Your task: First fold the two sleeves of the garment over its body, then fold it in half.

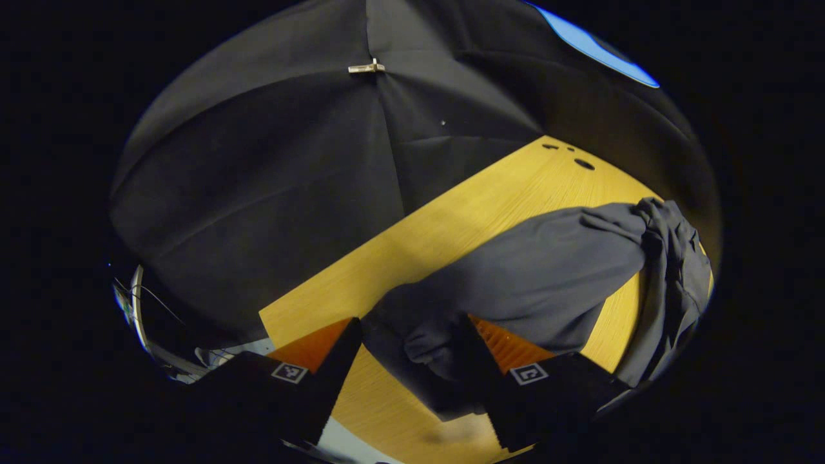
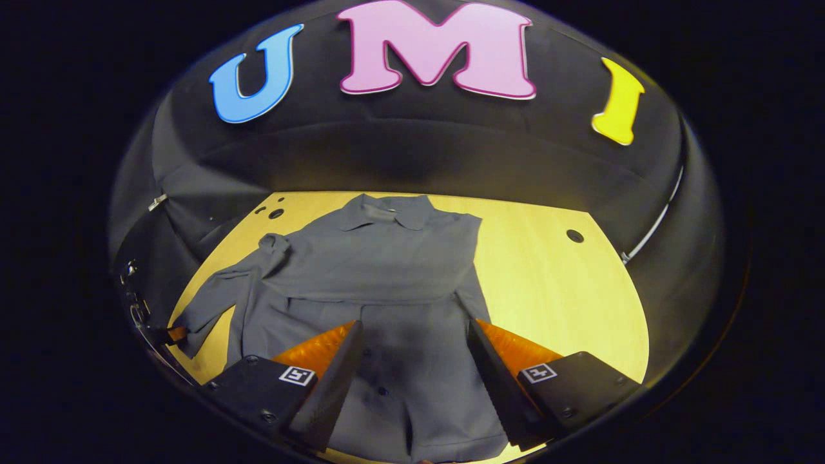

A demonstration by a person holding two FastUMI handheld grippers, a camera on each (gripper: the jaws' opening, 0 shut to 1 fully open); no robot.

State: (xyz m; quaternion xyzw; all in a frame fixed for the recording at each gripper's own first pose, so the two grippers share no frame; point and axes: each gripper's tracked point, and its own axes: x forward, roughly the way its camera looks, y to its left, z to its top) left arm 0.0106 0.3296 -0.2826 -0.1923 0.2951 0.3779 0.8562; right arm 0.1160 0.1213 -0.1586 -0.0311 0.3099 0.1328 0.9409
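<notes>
Currently: grey garment (image 2: 380, 283) flat on wooden table (image 2: 554, 283); left gripper (image 1: 412, 361) jaws spread around left sleeve cuff (image 1: 425, 341); right gripper (image 2: 412, 367) jaws released above body.

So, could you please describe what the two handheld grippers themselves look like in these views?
Both look alike. The left gripper and the right gripper each have two wedge-shaped fingers tapering forward from blocky housings. Each housing carries a small square black-and-white marker on top, and the inner finger faces are ribbed. The right gripper's housings show small screws.
</notes>
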